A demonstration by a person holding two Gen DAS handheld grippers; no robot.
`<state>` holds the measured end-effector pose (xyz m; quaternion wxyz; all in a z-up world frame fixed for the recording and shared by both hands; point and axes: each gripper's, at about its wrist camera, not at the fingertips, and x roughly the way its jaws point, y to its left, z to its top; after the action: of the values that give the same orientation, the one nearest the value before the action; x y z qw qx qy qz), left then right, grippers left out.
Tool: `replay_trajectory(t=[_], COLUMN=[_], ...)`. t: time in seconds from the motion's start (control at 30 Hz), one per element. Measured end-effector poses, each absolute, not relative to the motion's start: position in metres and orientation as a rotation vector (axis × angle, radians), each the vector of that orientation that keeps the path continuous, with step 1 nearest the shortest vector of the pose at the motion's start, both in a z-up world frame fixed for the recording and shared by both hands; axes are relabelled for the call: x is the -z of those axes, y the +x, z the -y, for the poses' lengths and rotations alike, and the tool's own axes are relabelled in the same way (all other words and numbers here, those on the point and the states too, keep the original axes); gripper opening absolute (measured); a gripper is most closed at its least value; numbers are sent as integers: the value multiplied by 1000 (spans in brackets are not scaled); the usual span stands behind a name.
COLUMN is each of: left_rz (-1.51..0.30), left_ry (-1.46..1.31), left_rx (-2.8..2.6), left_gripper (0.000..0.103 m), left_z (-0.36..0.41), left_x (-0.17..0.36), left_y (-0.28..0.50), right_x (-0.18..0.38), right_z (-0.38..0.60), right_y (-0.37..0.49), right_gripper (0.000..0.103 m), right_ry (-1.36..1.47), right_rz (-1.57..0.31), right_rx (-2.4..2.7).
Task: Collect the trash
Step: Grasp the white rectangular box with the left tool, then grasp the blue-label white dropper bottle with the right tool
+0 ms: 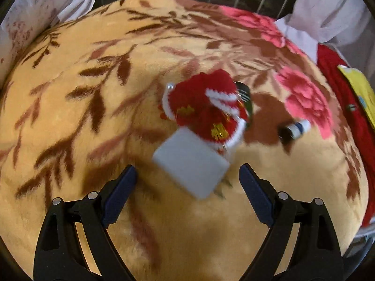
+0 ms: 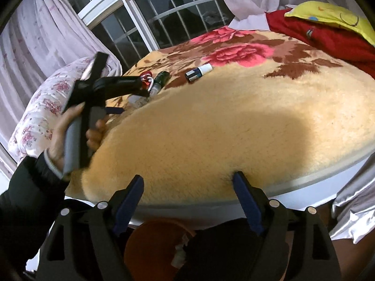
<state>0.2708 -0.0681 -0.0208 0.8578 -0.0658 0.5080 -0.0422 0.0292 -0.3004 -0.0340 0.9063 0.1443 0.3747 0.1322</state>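
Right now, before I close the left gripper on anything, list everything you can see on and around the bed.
White packet: 1, on blanket, ahead of left gripper.
Red ornament: 1, red, white trim, behind packet.
Green bottle: 1, lying beside ornament.
Dropper bottle: 1, dark, white cap, farther right.
Blanket: 1, tan, pink flowers.
Pillow: 1, yellow, on red cloth.
Bin: 1, orange, below bed edge.
Left gripper: open.
Right gripper: open.

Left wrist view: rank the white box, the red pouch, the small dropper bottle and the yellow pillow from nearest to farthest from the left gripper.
From the left gripper, which is open:
1. white box, just ahead between the fingers.
2. red pouch, right behind the box, touching it.
3. dropper bottle, farther out to the right.
4. yellow pillow, at the far right edge on the red cloth.
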Motion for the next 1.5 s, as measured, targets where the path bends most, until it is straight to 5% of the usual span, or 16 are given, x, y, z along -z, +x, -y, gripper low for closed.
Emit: replay_trajectory(t=[0.67,0.83,1.03,1.23,1.5], left_rz=[-1082,-1041,-1018,-952,-878], left_ry=[-69,-16,-29,-26,24], left_rx=[-148,-38,68,117,83], left_gripper=[87,63,62,62,62], left_z=[52,53,41,21,2], left_x=[31,28,24,11,13], left_y=[291,282,265,227,199], right_x=[32,19,-5,-40,-17], right_z=[305,301,291,284,262], right_y=[19,13,26,95,249], right_gripper=[80,80,80,83,83], right_ry=[373,351,293,146,-8], right_rz=[-781,-763,-734,-675,-796], right_rx=[-316,-324,-339,-294,-241])
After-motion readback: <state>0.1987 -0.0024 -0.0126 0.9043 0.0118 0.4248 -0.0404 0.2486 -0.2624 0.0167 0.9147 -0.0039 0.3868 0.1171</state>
